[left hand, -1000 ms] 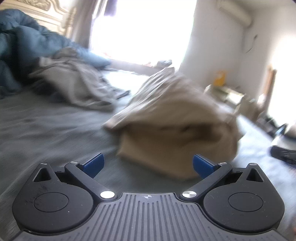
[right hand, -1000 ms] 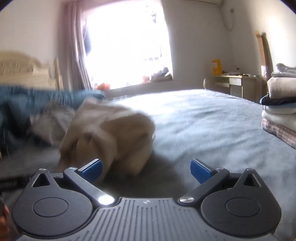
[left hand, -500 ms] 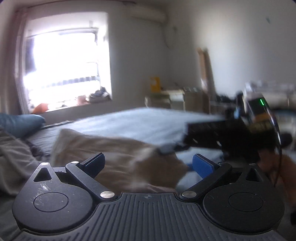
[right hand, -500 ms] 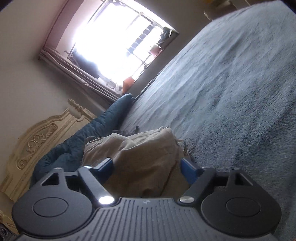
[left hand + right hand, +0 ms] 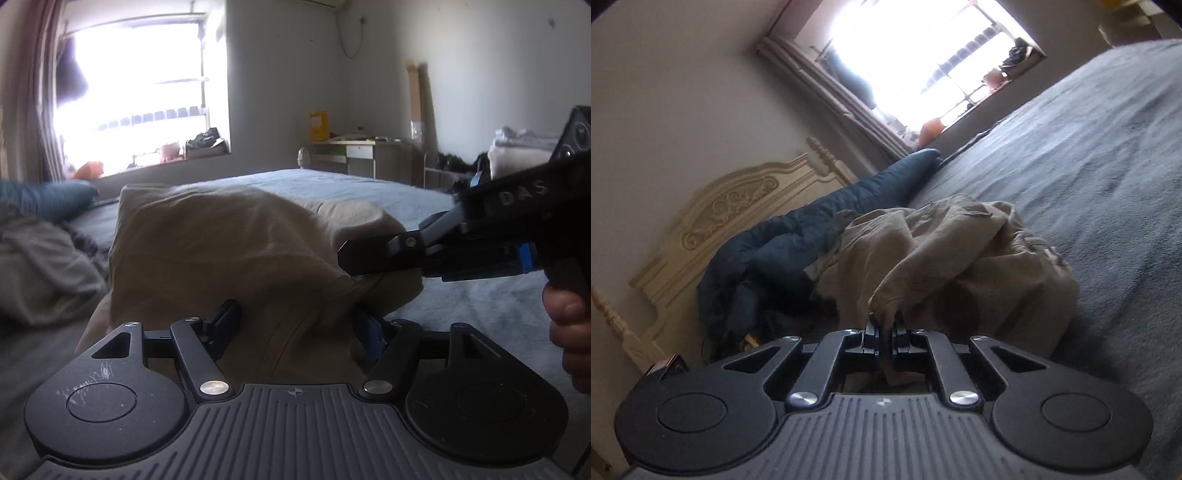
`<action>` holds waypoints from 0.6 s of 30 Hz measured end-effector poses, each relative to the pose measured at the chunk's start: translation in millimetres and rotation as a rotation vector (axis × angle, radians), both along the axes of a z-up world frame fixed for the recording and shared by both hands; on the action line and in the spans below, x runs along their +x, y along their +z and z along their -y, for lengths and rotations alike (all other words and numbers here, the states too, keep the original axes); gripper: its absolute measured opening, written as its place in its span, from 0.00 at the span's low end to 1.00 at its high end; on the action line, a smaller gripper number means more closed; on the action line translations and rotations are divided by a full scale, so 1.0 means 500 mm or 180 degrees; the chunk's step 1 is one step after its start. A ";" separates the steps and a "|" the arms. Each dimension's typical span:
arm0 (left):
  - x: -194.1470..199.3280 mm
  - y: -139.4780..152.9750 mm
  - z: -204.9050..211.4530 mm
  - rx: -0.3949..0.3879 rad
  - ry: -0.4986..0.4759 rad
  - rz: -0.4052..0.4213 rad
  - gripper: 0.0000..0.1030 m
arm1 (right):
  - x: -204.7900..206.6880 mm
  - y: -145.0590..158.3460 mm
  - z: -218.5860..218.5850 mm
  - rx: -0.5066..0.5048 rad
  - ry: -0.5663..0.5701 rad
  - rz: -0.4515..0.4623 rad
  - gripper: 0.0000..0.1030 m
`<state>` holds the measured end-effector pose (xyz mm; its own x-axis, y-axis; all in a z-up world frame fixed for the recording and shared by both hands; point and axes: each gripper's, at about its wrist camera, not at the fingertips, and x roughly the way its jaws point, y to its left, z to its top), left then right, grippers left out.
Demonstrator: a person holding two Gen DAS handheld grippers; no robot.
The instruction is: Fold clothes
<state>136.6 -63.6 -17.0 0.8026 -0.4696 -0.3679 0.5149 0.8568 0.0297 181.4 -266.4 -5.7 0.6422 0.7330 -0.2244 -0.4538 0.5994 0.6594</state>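
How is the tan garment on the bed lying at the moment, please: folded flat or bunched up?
Bunched up. The tan garment sits in a rumpled heap on the bed, with loose creases and no flat layers.

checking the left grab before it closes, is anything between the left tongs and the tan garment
Nothing visible. The tan garment already bulges between the closing left tongs, with no other item in the gap. The right tongs are clamped on a fold of the same garment, off to the side.
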 end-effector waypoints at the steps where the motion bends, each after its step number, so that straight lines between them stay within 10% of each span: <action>1: -0.012 -0.002 -0.019 -0.0063 0.0024 -0.0034 0.66 | -0.020 0.007 -0.020 -0.0050 0.0080 0.0047 0.07; 13: -0.177 -0.028 -0.213 -0.0462 0.0493 -0.0259 0.80 | -0.166 -0.012 -0.160 -0.0359 0.0535 -0.0090 0.12; 18: -0.201 0.032 -0.224 -0.0677 0.0500 -0.0065 0.99 | -0.181 -0.055 -0.075 -0.0085 0.0392 -0.0481 0.60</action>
